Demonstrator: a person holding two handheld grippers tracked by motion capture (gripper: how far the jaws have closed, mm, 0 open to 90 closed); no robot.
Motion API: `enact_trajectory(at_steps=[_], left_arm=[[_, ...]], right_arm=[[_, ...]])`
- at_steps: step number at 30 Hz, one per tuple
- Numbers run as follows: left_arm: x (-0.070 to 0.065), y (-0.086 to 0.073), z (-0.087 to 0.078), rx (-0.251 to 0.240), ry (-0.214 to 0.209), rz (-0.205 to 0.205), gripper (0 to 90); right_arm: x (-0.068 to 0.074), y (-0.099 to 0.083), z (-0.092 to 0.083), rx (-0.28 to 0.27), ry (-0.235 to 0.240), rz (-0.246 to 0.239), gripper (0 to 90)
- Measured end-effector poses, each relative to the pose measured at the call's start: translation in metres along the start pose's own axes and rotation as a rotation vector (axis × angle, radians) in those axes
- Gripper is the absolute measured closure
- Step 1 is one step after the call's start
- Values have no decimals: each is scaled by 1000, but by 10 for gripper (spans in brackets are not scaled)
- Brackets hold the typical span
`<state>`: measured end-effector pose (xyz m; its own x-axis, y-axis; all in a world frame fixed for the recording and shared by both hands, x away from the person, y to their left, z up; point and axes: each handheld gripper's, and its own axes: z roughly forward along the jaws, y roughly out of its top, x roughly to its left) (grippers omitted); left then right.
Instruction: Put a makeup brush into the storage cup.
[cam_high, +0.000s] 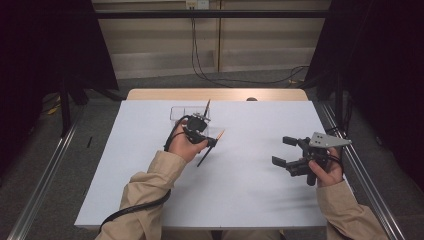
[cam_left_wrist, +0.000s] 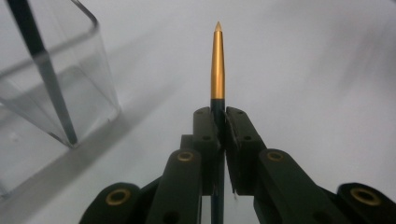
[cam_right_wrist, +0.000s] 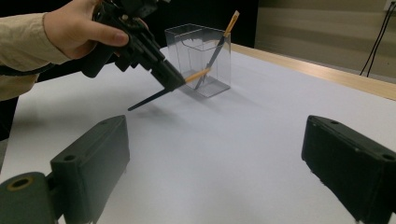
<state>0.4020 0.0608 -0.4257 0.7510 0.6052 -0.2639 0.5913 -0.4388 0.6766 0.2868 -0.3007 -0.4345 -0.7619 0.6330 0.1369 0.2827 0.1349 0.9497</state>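
Left gripper (cam_high: 209, 141) clamps a slim dark pen with a gold tip (cam_left_wrist: 217, 60) beside the clear plastic box (cam_right_wrist: 201, 58); right gripper (cam_high: 286, 151) gapes wide, holding nothing.

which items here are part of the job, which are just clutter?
In play:
left gripper, shut on slim dark pen with gold end
clear plastic square holder, second dark gold-ended pen leaning inside

Idle:
right gripper, open
black cables on floor

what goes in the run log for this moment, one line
left gripper: shut on pen, lifted off table | right gripper: open, holding nothing | box: clear, upright, one pen inside
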Motion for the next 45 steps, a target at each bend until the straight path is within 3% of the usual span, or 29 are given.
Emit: enact_trajectory(at_steps=[5,10,19,26,39,45], left_arm=[[3,1,-14,-169,7,3,836],[7,1,-22,-315,-20,4,836],[12,2,-32,-480,-38,-17,836],[19,3,-41,-618,-19,-37,836],[26,10,-45,-754,-2,-60,835],[33,14,-43,-788,41,-61,835]], right_arm=[[0,0,1,1,3,-1,66],[0,0,1,-4,3,-1,66],[0,0,1,-6,4,-2,66],[0,0,1,-8,8,-1,66],[1,0,1,-8,12,-6,66],[1,0,1,-8,11,-9,66]])
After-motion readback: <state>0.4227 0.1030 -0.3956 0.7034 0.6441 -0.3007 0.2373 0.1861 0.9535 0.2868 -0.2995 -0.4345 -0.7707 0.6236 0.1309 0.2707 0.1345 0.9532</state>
